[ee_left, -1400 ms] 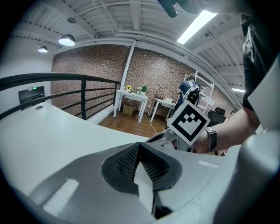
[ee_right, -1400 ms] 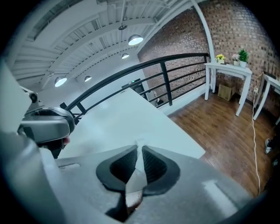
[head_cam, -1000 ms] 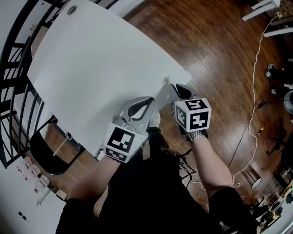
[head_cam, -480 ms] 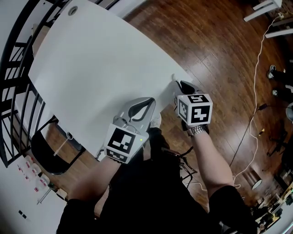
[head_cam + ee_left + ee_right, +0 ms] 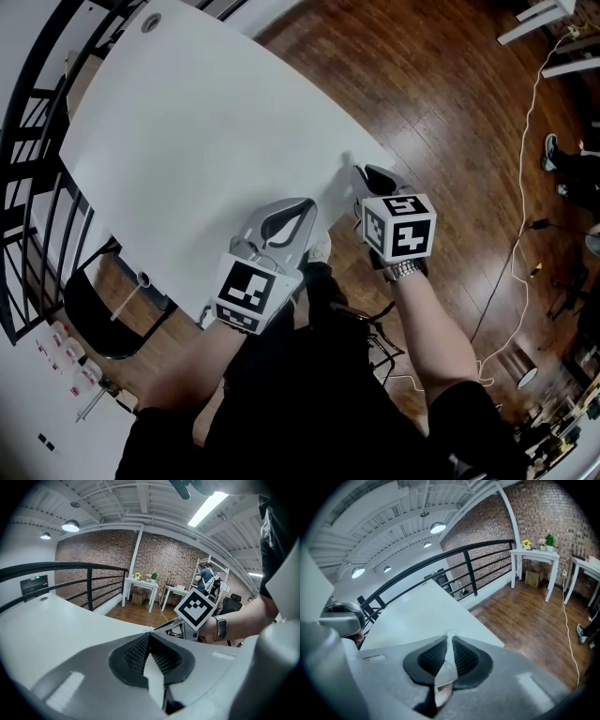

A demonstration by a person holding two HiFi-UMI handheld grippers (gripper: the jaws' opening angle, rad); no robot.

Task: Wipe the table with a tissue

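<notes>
The right tool [image 5: 450, 641] is pinching a tissue [image 5: 447, 663] tight, touching the tabletop [image 5: 206, 122] edge at its tips. The left tool [image 5: 149, 639] is squeezing a thin white strip [image 5: 155, 679] beside it. Wiping is probably going on. Next, the tissue likely needs pushing farther across.

Table [image 5: 206, 122]: white matte top with rounded corners, round grommet hole [image 5: 148, 19] at the far corner.
Tissue [image 5: 446, 667]: white, folded thin, upright, pinched between the closed jaws of the right gripper [image 5: 449, 641], tip at the table edge.
White strip [image 5: 153, 679]: pinched likewise in the left gripper [image 5: 149, 639].
</notes>
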